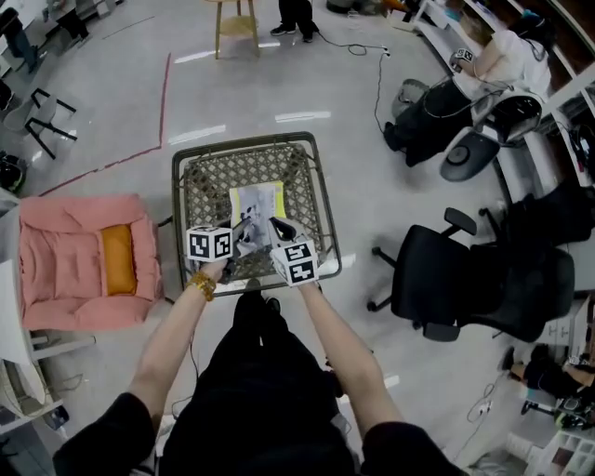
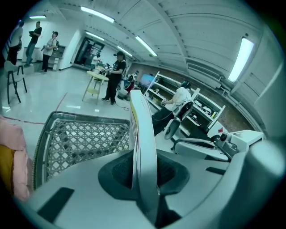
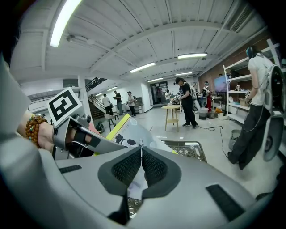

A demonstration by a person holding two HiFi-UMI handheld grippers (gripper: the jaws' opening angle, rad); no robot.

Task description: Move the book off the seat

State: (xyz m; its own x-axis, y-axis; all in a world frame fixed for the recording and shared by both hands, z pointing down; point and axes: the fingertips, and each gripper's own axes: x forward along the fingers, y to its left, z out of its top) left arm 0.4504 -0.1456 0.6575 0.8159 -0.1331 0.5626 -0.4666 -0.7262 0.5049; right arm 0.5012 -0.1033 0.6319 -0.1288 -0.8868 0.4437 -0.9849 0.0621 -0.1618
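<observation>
The book point(image 1: 256, 204) is a thin white volume with a yellow edge, held over the woven seat point(image 1: 200, 191) of a metal-framed chair. My left gripper point(image 1: 244, 232) is shut on its near edge; in the left gripper view the book point(image 2: 142, 143) stands edge-on between the pads, above the seat's mesh point(image 2: 85, 143). My right gripper point(image 1: 277, 229) is shut on the book too. In the right gripper view a thin white sheet of the book point(image 3: 129, 134) is pinched between the dark pads point(image 3: 154, 167). The left gripper point(image 3: 85, 138) shows beside it there.
A pink armchair with an orange cushion point(image 1: 79, 260) stands left of the seat. A black office chair point(image 1: 483, 279) is at the right. A wooden stool point(image 1: 237, 23) and standing people are at the back, and a person sits at the rear right point(image 1: 483, 74).
</observation>
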